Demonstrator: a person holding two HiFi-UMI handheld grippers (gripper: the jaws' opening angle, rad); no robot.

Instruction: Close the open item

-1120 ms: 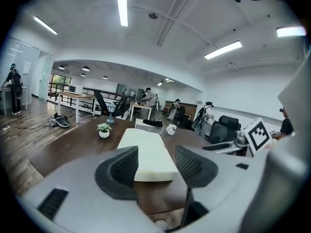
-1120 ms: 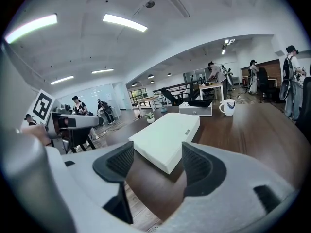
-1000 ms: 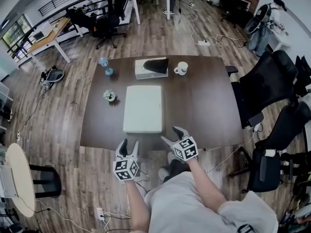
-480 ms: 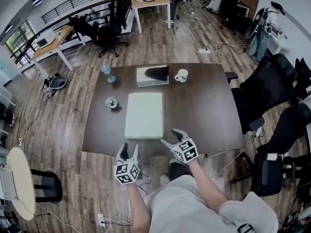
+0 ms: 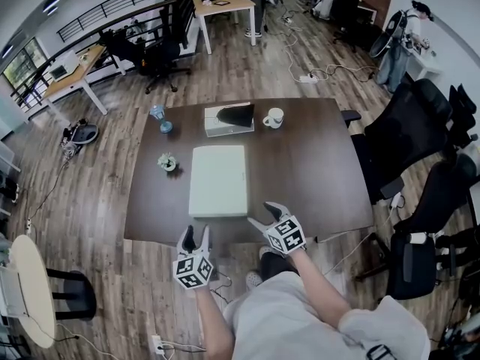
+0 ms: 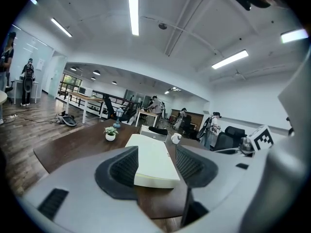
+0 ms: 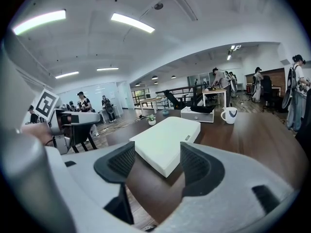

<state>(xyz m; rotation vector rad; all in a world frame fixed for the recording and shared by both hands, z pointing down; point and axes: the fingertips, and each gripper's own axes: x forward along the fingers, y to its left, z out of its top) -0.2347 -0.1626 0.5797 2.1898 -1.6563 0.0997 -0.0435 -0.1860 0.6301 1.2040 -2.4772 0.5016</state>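
Both claws hovered at the near edge of the worktop (image 5: 315, 163), nothing between the jaws of either. Left claw (image 5: 196, 235) was released, jaws apart. Right claw (image 5: 264, 214) was also released and wide, its jaws having just been closing a little on air.

Judged target: the small white box (image 5: 229, 118) with a dark lid raised, at the far side of the worktop, beyond the flat white case (image 5: 218, 180) and just beside the mug (image 5: 274, 117).

Step in hand, as judged: the reach.
- Carry a claw over the case, not across it.
- Meet the lid at its free edge, from above.
- Press down gently toward the hinge line, with the other claw steadying the base.
- Keep clear of the mug.
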